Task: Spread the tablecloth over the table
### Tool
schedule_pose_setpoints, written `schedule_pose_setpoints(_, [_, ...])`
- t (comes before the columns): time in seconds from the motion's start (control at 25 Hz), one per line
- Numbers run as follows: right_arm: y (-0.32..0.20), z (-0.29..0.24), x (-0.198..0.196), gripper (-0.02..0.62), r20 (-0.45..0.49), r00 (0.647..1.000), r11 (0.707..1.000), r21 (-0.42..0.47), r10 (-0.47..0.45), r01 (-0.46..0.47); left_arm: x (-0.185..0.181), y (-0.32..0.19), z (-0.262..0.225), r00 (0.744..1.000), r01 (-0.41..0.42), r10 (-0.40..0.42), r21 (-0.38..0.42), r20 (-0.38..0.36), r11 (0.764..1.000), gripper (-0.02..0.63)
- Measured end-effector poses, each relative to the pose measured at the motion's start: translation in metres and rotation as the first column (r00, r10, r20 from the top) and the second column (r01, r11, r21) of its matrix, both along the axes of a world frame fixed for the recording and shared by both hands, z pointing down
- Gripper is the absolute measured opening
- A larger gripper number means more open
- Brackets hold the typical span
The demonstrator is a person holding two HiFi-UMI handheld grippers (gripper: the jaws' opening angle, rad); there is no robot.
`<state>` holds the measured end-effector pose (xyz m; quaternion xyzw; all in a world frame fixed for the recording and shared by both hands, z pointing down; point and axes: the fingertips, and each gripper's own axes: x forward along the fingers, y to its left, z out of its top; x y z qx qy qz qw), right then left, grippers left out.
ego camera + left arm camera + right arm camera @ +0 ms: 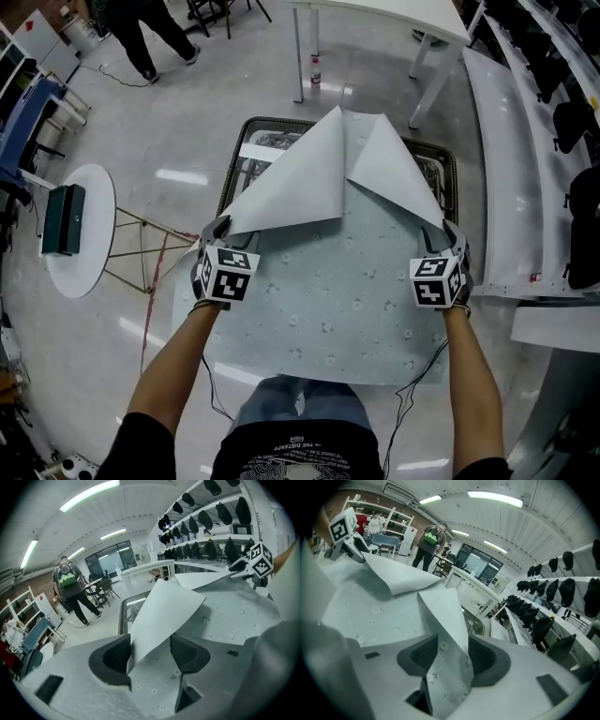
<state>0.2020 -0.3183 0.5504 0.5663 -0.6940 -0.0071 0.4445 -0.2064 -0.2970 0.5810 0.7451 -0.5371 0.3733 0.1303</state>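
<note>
Over the table (pixel 234 164), the tablecloth (pixel 328 291) has its far corners folded back. Left gripper (pixel 217 232) and right gripper (pixel 443 240) stand spread, cloth edges loose between jaws. Open floor (pixel 178 122) lies left of table.

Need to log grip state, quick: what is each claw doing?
Left claw: open, a tablecloth fold stands between its jaws, not pinched.
Right claw: open, the tablecloth likewise between its jaws, not pinched.

A round white stand (pixel 91 274) bearing a dark green box (pixel 63 219) is seen at the left edge. A person (pixel 145 30) is seen at upper left. A small bottle (pixel 316 71) is set on the floor (pixel 187 131) at top centre.
</note>
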Motion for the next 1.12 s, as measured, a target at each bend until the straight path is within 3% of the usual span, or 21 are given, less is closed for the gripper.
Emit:
schedule_pose_setpoints(0.24, [-0.006, -0.021, -0.012, 0.228, 0.065, 0.998, 1.000, 0.017, -0.004, 0.003, 0.014, -0.008, -0.027, 0.999, -0.036, 0.037, 0.048, -0.027, 0.998, 0.307])
schedule_pose_setpoints(0.68, [-0.017, -0.045, -0.015, 0.268, 0.102, 0.994, 0.999, 0.031, -0.029, 0.026, 0.069, -0.025, -0.061, 0.989, -0.117, 0.126, 0.103, -0.082, 0.988, 0.333])
schedule_pose_setpoints(0.88, [-0.025, -0.046, -0.018, 0.268, 0.072, 0.995, 0.997, 0.015, -0.072, 0.071, 0.097, -0.031, -0.066, 0.981, -0.145, 0.157, 0.109, -0.111, 0.983, 0.333])
schedule_pose_setpoints(1.12, [-0.038, -0.020, -0.013, 0.268, -0.037, 0.989, 0.989, -0.056, -0.142, 0.140, 0.129, -0.038, -0.068, 0.972, -0.169, 0.184, 0.106, -0.149, 0.980, 0.333])
